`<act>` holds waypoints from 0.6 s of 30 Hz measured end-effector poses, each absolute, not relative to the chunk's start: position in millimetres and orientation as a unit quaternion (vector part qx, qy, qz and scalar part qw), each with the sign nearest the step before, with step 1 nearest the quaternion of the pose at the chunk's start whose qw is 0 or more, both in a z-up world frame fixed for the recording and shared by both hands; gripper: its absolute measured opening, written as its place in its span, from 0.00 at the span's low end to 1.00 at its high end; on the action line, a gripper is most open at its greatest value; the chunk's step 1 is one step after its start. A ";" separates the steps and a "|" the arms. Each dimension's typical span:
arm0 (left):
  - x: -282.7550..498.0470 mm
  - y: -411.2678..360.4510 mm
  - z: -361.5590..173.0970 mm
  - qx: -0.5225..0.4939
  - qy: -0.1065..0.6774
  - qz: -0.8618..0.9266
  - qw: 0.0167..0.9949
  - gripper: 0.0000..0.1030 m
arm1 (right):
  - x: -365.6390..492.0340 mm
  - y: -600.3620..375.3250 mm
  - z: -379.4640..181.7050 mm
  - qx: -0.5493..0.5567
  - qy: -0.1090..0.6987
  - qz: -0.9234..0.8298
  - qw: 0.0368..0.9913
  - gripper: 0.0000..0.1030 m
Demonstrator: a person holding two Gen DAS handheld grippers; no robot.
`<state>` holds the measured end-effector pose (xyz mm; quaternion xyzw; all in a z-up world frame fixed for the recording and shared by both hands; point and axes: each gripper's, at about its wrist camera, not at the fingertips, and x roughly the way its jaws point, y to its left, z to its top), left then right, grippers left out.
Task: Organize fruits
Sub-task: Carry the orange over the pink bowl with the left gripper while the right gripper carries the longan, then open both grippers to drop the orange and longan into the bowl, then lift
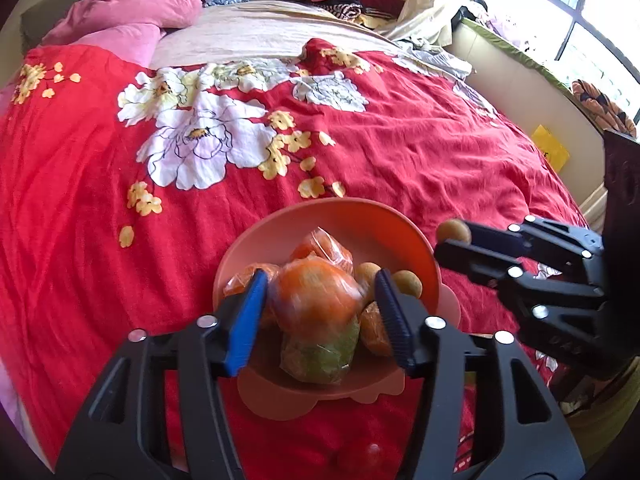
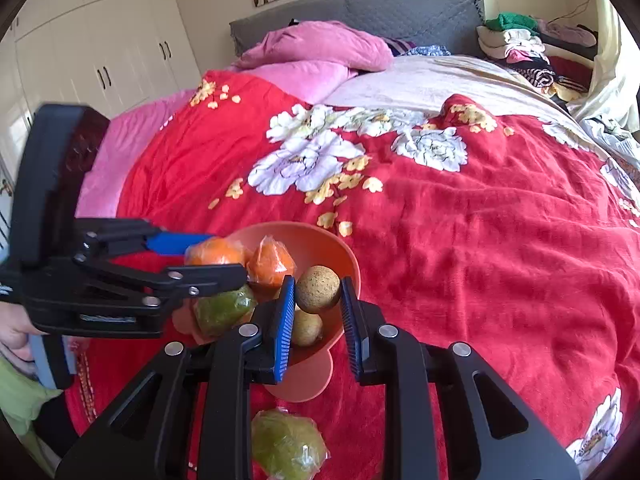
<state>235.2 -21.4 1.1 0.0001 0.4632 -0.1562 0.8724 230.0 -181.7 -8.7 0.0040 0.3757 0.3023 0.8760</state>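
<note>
I had the plastic-wrapped orange [image 1: 316,294] pinched in my left gripper [image 1: 320,312], just over the near side of the bowl [image 1: 344,212]; its film looked slick, so I judged a squeeze across its middle safest. My right gripper [image 2: 318,304] clamped a small, firm brown fruit [image 2: 319,289] above the bowl's right rim. A wrapped green fruit [image 2: 288,446] lay on the red blanket [image 2: 480,260] by the near edge.

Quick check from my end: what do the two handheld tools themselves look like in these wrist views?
Both match: matte black plastic linkage frames with triangular cutouts and round silver pivot bolts. Each finger carries a ribbed blue pad. From the side, the right tool shows faint embossed lettering on its body, too small to read. The left tool has a tall black block behind it. No cables are visible.
</note>
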 end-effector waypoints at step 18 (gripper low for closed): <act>235.6 -18.1 2.6 -0.001 0.460 -0.154 0.874 0.47 | 239.6 -161.7 -25.0 -0.035 0.395 0.294 0.870 0.21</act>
